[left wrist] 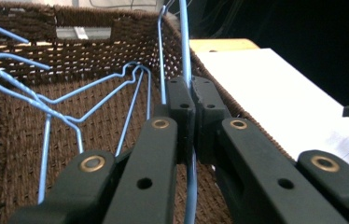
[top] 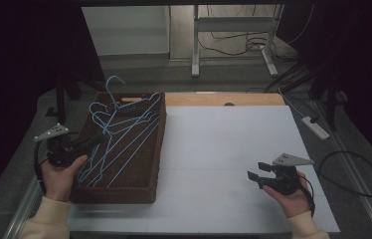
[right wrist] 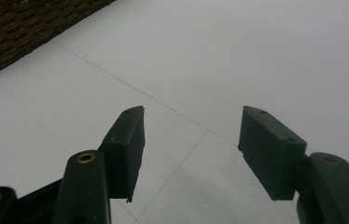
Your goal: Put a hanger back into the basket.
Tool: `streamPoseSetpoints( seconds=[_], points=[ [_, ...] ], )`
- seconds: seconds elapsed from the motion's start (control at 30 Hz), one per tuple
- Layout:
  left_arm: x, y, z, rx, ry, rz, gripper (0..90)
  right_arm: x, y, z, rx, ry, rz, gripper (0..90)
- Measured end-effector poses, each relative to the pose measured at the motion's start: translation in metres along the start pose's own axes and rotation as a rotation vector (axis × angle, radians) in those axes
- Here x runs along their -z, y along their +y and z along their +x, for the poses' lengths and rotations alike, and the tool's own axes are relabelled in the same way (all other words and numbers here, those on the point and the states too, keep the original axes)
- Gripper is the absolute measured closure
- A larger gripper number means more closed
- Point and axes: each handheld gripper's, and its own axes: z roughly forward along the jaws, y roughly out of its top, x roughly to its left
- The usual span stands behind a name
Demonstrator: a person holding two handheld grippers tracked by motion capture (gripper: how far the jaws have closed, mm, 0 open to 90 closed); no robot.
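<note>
Left claw clamped on blue hanger, in wicker basket

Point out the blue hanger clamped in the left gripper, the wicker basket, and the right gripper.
blue hanger point(left wrist: 185, 56): left gripper view, on its wire just above the shut jaws.
wicker basket point(top: 160, 139): high view, on its right wall.
right gripper point(right wrist: 190, 149): right gripper view, midway between its open fingertips.

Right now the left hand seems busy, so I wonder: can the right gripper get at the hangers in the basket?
Probably yes: the right gripper is open above bare white table, and the basket is open-topped.
</note>
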Motion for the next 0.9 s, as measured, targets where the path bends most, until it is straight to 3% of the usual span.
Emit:
streamPoseSetpoints(
  seconds=[0.27, 0.37, 0.47, 0.7, 0.77, 0.83, 0.9],
  points=[
    [-0.018, -0.001, 0.007, 0.001, 0.026, 0.094, 86.9, 0.000, 0.000, 0.000, 0.001, 0.000, 0.002, 41.8],
    [-0.029, -0.002, 0.010, 0.003, 0.044, 0.158, 86.8, 0.000, 0.000, 0.000, 0.001, -0.001, 0.001, 41.8],
    [-0.036, -0.003, 0.012, 0.007, 0.050, 0.191, 86.8, 0.000, 0.000, 0.000, 0.002, 0.001, 0.002, 41.8],
    [-0.045, -0.004, 0.017, 0.027, 0.112, 0.329, 86.5, -0.001, 0.000, 0.000, 0.004, 0.001, 0.005, 41.8],
    [-0.046, -0.003, 0.017, 0.025, 0.127, 0.345, 86.4, -0.001, 0.000, 0.000, 0.007, 0.001, 0.006, 41.8],
    [-0.051, -0.004, 0.019, 0.019, 0.155, 0.406, 85.1, -0.002, 0.000, 0.001, 0.010, 0.001, 0.007, 41.8],
    [-0.054, -0.004, 0.021, 0.027, 0.156, 0.410, 82.4, -0.002, 0.000, 0.001, 0.009, 0.001, 0.008, 41.8]
  ],
)
